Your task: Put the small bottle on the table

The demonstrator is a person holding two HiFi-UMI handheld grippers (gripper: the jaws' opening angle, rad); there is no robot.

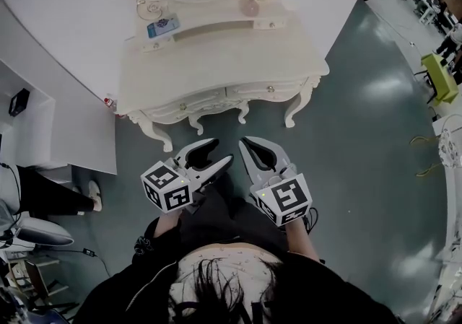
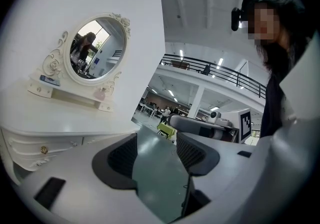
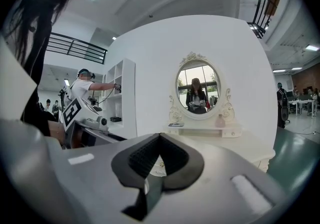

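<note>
Bottle (image 3: 220, 120): small, pinkish, upright at the right end of the raised shelf (image 1: 216, 27) under the mirror (image 3: 197, 88), close beside the mirror's carved frame. Judged light and rigid, probably glass or hard plastic, so smooth, apt to slip and easy to tip; material not confirmed at this range. Best hold looks to be across the body at mid-height, pads square to it, squeeze gentle. Left hand-held gripper (image 2: 156, 143): jaws well apart, nothing between them, only floor seen through the gap. Right hand-held gripper (image 3: 159, 140): jaws closed tip to tip, nothing held; it would need opening before any approach. Both are short of the worktop (image 1: 216, 63), well apart from the bottle. Worktop is bare and broad below the shelf, so there is ample room to set down. Watch the shelf's front lip when lifting out, the ornate frame next to the bottle, and the curved front edge of the worktop. A flat card-like item (image 1: 160, 27) lies at the shelf's left end, clear of the path.
</note>
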